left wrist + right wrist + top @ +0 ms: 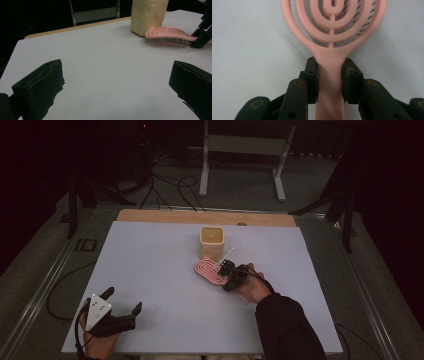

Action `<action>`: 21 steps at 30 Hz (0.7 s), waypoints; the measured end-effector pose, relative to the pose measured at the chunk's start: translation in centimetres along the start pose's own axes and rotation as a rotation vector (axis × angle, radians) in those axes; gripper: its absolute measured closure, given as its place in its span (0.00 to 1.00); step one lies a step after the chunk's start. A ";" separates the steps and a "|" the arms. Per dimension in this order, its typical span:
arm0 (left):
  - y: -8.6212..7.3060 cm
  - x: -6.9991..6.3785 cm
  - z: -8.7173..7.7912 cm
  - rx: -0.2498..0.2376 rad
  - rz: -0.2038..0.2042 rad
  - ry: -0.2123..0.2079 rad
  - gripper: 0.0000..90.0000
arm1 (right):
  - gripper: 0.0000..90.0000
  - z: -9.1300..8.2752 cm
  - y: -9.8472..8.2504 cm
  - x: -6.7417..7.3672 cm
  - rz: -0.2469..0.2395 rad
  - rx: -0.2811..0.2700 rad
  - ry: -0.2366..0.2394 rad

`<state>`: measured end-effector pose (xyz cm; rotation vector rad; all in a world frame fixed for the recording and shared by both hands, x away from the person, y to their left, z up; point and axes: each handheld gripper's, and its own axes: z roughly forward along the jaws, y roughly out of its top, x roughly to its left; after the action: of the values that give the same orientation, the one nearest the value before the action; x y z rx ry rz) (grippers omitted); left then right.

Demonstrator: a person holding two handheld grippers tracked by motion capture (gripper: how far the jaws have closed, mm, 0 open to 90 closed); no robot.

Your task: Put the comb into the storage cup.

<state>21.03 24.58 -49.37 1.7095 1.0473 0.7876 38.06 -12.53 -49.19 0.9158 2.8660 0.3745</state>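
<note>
Black jaws of the left gripper (121, 303) stand wide apart at the near left corner of the white table (150, 270), with nothing between them; the person's left hand (100, 345) holds it low over the board, and its grey three-cornered plate faces up. In the left gripper view the two pads (40, 85) frame a bare stretch of white surface.

Farther in, right of the table's middle, the right gripper (329, 75) is clamped on the handle of a pink hairbrush (332, 32). The right gripper view shows both pads pressed against the sides of the narrow handle, just below where it widens into the head. The head is an open frame of nested pink loops with dark bristles showing through the gaps. The brush lies on the table with its bristles down, as the left gripper view shows from the side, its handle pointing toward the person's right hand (252, 287) and dark sleeve (287, 327).

Just beyond the brush head stands a cream-coloured cup (212, 242), upright, near the head but whether it touches cannot be told. A thin white stick (227, 254) lies between cup and gripper.

Behind the white board runs a strip of bare wood (150, 216), and past it the floor carries dark cables (170, 187) and a white metal stand (240, 150).
</note>
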 end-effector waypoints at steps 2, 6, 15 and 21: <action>0.0 0.0 0.0 0.001 0.000 0.000 0.00 | 0.77 0.0 -0.1 0.0 0.008 -0.004 0.004; 0.0 0.0 0.0 0.001 0.000 0.001 0.00 | 0.77 -0.1 -0.5 -0.1 0.012 -0.018 0.019; 0.0 -0.1 0.1 0.008 0.003 0.003 0.00 | 0.78 -0.3 -1.7 0.3 0.038 -0.076 0.015; 0.0 -0.1 0.2 0.013 0.006 0.005 0.00 | 0.78 -0.9 -2.4 0.9 0.033 -0.125 0.002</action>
<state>21.11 24.45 -49.48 1.7238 1.0532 0.7909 35.88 -14.04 -49.00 0.9414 2.7949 0.5507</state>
